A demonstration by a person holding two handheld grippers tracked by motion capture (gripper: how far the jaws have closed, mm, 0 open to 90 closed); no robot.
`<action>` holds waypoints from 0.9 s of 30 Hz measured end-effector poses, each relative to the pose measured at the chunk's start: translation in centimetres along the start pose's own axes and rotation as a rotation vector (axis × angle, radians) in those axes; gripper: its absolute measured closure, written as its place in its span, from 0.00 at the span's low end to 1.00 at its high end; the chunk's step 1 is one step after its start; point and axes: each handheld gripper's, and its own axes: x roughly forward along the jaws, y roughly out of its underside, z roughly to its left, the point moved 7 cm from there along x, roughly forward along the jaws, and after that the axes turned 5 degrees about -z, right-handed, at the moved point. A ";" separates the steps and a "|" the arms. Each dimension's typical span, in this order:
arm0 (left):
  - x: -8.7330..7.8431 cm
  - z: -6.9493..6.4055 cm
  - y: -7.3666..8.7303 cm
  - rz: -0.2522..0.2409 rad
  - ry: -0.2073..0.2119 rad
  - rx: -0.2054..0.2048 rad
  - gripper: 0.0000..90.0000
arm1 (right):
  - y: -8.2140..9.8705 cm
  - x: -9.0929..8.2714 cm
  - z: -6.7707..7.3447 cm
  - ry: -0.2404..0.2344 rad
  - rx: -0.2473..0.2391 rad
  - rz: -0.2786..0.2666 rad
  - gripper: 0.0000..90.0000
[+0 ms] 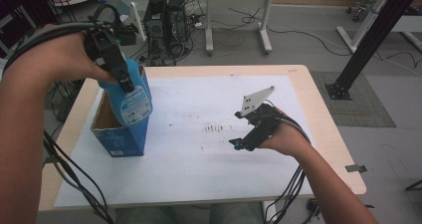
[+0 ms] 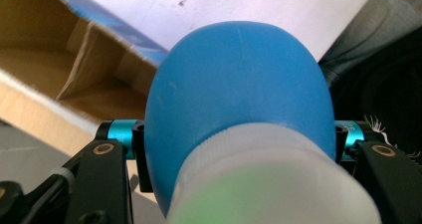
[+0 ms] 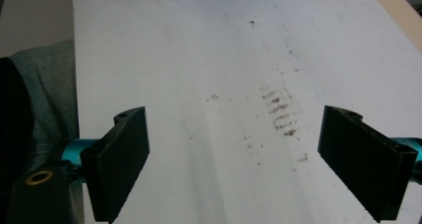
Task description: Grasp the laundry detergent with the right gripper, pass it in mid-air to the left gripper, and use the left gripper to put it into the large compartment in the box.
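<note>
Left hand-held gripper (image 1: 124,82) clamps blue bottle (image 1: 130,97), base hanging below it in the mouth of the open box (image 1: 119,137), unclear whether going in or out; right hand-held gripper (image 1: 244,139) wide open, empty, over desk (image 1: 199,154).

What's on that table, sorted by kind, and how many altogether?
Bottles: 1, blue, held over the box by the left gripper
Boxes: 1, blue, open
White sheets: 1
Grippers: 2, the right gripper open
Total: 5
</note>
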 end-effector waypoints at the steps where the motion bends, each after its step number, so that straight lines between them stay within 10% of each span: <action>1: -0.1 0.3 0.2 0.000 0.000 -0.014 0.44 | 0.1 -0.1 -0.2 -0.002 0.005 0.013 0.13; 12: -0.8 3.6 1.9 -0.028 0.000 -0.118 0.43 | -0.3 -1.0 -1.6 -0.052 -0.004 0.187 0.13; 27: 1.7 6.7 3.3 0.001 -0.008 -0.248 0.43 | -0.8 -1.4 -1.8 -0.053 -0.054 0.268 0.13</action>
